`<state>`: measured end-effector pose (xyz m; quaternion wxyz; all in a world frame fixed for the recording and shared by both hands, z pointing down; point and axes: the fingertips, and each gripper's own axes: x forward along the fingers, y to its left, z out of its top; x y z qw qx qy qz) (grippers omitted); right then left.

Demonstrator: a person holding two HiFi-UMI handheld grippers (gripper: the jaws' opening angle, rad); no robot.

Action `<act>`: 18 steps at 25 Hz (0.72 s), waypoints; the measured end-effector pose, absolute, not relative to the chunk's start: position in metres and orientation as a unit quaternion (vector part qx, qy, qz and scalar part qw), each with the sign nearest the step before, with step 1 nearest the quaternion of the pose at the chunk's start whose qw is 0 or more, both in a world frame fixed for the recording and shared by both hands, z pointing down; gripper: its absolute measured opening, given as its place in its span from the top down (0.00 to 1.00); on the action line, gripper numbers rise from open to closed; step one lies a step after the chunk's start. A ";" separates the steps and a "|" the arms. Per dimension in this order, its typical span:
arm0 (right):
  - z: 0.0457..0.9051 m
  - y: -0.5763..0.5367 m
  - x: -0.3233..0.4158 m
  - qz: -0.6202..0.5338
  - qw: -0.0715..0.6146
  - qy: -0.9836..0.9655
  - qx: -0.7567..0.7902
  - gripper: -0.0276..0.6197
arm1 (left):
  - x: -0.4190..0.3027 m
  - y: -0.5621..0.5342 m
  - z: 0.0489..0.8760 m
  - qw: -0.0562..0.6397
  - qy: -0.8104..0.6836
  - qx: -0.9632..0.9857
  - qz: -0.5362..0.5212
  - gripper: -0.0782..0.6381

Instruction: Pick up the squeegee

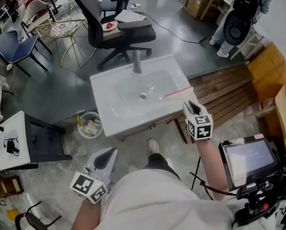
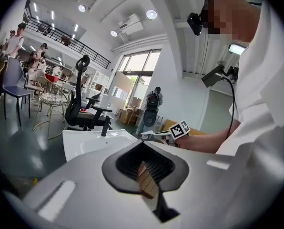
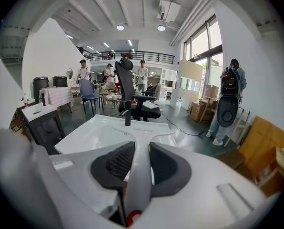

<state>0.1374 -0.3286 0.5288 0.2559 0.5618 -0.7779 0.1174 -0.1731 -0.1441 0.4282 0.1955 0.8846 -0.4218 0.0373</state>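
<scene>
1. The right gripper (image 1: 192,107) was clenched on the squeegee (image 1: 178,91). Its two dark pads pressed either side of the white handle, which ran straight out between them.
2. The squeegee's crossbar, with its red blade edge, stood ahead of that claw's tips, over the near right corner of the white sink (image 1: 104,123). Whether the blade touched the rim could not be told.
3. The left gripper (image 1: 106,158) hung low, well to the side of the right one and short of the sink. Its jaws stood slightly parted with nothing between them.
4. Judged from this, the grasp was made and the pick-up was in its carrying-off stage.
5. The next move probably called for a firm grip and a rise clear of the basin, with the long head kept off the faucet (image 1: 137,61) beyond the claw.
</scene>
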 end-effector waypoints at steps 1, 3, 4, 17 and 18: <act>0.525 -0.321 0.134 0.117 0.254 -0.779 0.561 0.80 | -0.175 -0.139 0.429 0.196 -0.420 0.885 0.037 0.88; 0.519 -0.308 0.129 0.115 0.251 -0.780 0.561 0.80 | -0.178 -0.131 0.429 0.197 -0.416 0.887 0.035 0.88; 0.516 -0.302 0.127 0.114 0.249 -0.781 0.561 0.80 | -0.179 -0.128 0.429 0.197 -0.414 0.888 0.034 0.88; 0.482 -0.247 0.109 0.095 0.235 -0.792 0.555 0.80 | -0.182 -0.097 0.439 0.194 -0.397 0.896 0.039 0.88; 0.481 -0.243 0.105 0.093 0.234 -0.794 0.554 0.80 | -0.183 -0.094 0.440 0.194 -0.395 0.897 0.038 0.88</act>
